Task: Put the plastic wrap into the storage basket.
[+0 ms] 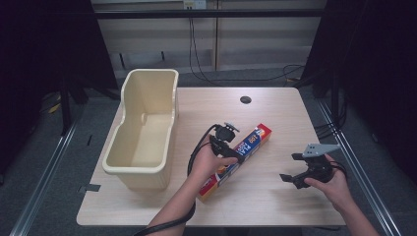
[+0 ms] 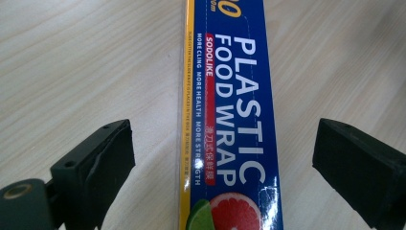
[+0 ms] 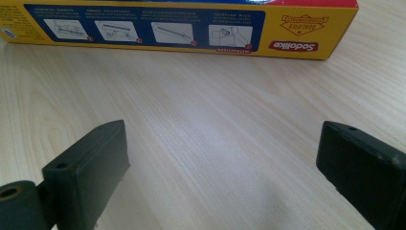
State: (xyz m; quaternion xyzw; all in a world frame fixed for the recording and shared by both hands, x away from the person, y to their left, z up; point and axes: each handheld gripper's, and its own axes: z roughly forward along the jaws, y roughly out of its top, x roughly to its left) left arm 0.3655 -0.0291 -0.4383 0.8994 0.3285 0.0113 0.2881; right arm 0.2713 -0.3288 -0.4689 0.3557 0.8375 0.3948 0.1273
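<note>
Black jaws of the left gripper (image 2: 225,158) are standing wide to either side of the plastic wrap box (image 2: 232,120), not yet pressing it, while the box is lying flat and slantwise on the table (image 1: 275,108), just right of the cream bin (image 1: 147,132). Right gripper (image 3: 220,167) is hanging open over bare wood near the box's yellow long side (image 3: 191,50), holding nothing. Judging by looks, the long carton is handling light and fairly stiff but crushable with slick printed faces, so gripping across its narrow width near mid-length is looking safest against tipping.
</note>
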